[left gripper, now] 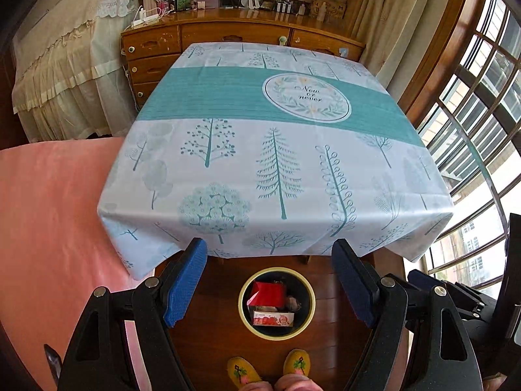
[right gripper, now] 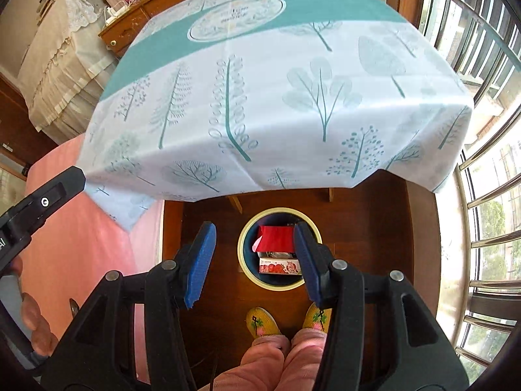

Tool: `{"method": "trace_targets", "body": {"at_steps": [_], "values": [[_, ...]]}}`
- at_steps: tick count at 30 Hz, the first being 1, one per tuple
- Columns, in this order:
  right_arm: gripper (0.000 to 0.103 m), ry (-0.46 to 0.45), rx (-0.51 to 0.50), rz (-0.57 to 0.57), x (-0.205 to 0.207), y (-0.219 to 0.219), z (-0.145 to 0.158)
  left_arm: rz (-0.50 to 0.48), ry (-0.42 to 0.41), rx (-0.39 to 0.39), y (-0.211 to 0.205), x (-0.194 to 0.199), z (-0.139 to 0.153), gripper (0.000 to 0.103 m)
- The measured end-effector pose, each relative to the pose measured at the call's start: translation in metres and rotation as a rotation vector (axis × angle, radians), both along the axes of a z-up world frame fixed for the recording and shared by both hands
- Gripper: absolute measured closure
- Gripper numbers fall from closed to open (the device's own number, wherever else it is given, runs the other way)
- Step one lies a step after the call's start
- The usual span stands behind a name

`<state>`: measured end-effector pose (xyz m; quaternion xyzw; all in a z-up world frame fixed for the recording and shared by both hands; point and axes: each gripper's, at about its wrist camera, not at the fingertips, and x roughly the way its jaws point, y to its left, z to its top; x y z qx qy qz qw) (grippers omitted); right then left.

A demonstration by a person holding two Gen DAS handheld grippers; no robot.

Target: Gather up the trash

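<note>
Two open grippers hang above the trash bin on the wooden floor.

Both the left gripper [left gripper: 270, 286] and the right gripper [right gripper: 255, 264] have their blue pads spread wide and hold nothing. The trash bin [left gripper: 241, 306], round with a pale yellow rim, stands on the floor just in front of the table [left gripper: 228, 163], which has a tree-pattern cloth. Inside the bin lie a red carton [left gripper: 270, 295] and a white box with red fruit print [left gripper: 273, 319]. Yellow slippers [left gripper: 241, 369] are near the bin, on the side away from the table.

Both wrist cams look down, sharing table [left gripper: 276, 163] & bin [right gripper: 279, 285].
</note>
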<state>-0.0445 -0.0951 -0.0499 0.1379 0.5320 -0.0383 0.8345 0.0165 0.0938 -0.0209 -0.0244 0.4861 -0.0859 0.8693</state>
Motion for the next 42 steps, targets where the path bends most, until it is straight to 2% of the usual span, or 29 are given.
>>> {"method": "trace_targets", "body": {"at_steps": [11, 17, 22, 27, 32, 42], "values": [[0.056, -0.134, -0.078, 0.03, 0.019, -0.002, 0.113, 0.012, -0.065, 0.058, -0.019, 0.0, 0.084, 0.023], [0.056, -0.176, -0.093, 0.035, 0.02, -0.001, 0.151, 0.022, -0.129, 0.08, -0.028, 0.0, 0.123, 0.023], [0.055, -0.207, -0.1, 0.043, 0.016, 0.003, 0.175, 0.041, -0.135, 0.087, -0.027, -0.003, 0.142, 0.023], [0.055, -0.231, -0.109, 0.045, 0.015, 0.007, 0.189, 0.067, -0.128, 0.092, -0.022, -0.008, 0.144, 0.023], [0.055, -0.236, -0.11, 0.055, 0.017, 0.012, 0.19, 0.085, -0.107, 0.093, -0.017, -0.005, 0.139, 0.023], [0.055, -0.254, -0.124, 0.069, 0.019, 0.016, 0.192, 0.078, -0.124, 0.102, -0.015, 0.0, 0.14, 0.023]]}}
